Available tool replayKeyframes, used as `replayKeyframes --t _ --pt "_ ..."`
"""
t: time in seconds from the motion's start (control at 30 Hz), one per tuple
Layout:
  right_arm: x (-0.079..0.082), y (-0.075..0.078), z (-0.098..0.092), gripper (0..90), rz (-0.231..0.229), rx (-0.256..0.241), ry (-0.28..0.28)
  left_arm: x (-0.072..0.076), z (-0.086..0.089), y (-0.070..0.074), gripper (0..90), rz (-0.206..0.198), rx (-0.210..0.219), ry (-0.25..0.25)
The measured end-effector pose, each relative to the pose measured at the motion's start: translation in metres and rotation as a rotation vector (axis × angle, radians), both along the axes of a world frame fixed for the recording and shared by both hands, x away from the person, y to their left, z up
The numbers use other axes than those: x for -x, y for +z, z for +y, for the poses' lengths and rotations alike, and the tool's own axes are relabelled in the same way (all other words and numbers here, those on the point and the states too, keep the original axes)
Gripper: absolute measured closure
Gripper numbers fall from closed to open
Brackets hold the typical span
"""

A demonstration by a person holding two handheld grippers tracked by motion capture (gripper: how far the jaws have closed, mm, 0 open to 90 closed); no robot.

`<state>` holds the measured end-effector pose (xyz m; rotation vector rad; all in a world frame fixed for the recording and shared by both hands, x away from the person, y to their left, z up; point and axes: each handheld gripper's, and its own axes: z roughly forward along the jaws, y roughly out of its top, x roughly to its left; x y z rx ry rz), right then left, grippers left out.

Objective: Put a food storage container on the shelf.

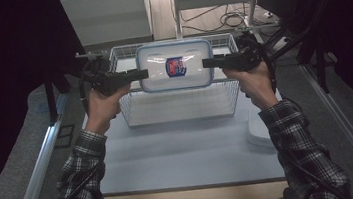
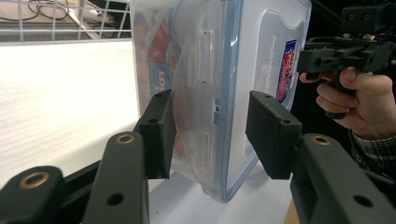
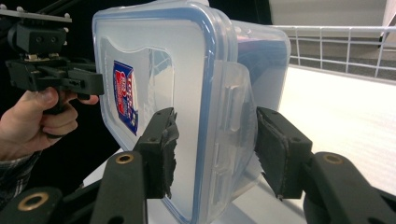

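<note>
Now | one container | one basket | left claw, right claw astride ends, contact unclear

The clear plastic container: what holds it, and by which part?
The plastic container is held over the wire basket, each short end between a tool's jaws: left tool, right tool.

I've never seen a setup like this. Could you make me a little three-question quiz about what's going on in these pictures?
1. True or false: the clear plastic box with the blue-rimmed lid is held above the white wire basket.
2. Which grippers are at the box's ends?
A. left gripper
B. right gripper
C. both
3. Fill in: the sticker on the lid is red and ____.

Key:
1. True
2. C; in each gripper view the jaws straddle a side latch, though firm contact is unclear.
3. Blue
</note>
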<state>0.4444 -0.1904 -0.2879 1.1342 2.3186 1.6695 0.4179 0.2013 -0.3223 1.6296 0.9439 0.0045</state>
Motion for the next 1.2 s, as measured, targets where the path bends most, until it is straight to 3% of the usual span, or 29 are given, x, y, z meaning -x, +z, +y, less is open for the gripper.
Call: replayKeyframes --t 0.27,0.43,0.8,1.1,1.2 --pt "-0.020 0.000 0.004 49.1 0.030 -0.015 -0.013 -0.014 0.001 0.000 52.7 0.013 0.003 0.025" --pt "-0.025 -0.006 0.006 48.9 0.029 0.004 -0.017 -0.019 -0.001 -0.007 51.4 0.027 -0.007 0.042" --pt "-0.030 -0.010 0.008 47.2 -0.001 0.005 -0.036 -0.023 -0.001 -0.012 50.1 -0.004 -0.003 0.061" --pt "-0.031 -0.010 0.013 44.0 -0.024 0.042 -0.064 -0.024 -0.004 -0.011 49.6 -0.028 -0.048 0.099" --pt "-0.032 -0.011 0.015 40.7 -0.025 0.057 -0.085 -0.026 -0.010 -0.013 50.9 -0.027 -0.111 0.115"
